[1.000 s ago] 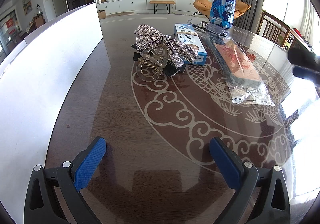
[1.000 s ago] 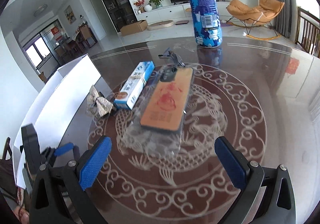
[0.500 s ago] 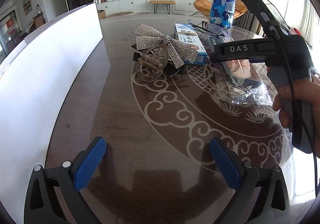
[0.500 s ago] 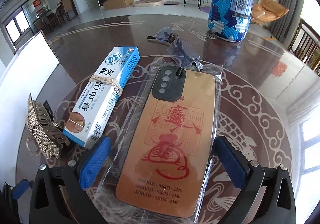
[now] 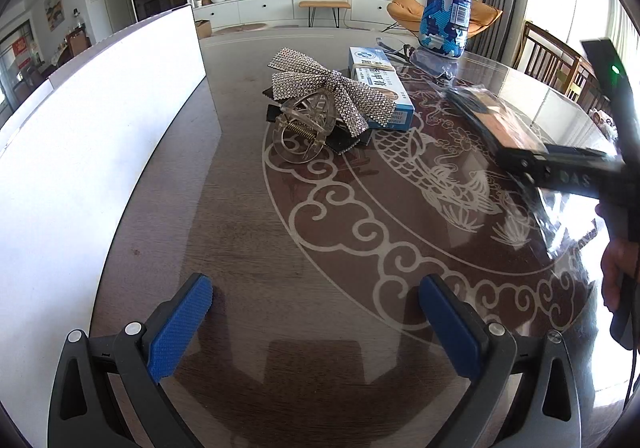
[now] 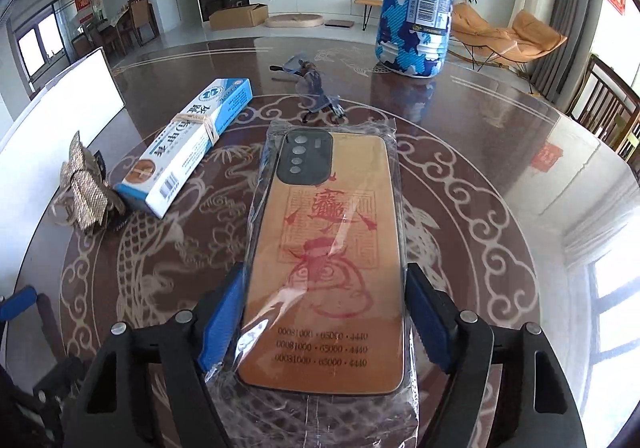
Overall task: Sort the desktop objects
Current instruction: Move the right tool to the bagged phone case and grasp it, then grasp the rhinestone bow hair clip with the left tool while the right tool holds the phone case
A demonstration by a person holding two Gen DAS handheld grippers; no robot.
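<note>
R gripper closing w/ phone case between pads; whether they press it yet, can't tell. Case, bagged, lies on table, just right of box; bow clip left of box; bottle behind. L gripper released, nothing between.

The things are being carried by a dark glossy table (pale dragon scrollwork inlaid). Lying on it: a bagged phone case, a blue-white box, folded glasses, a rhinestone bow clip, a standing blue bottle.
</note>
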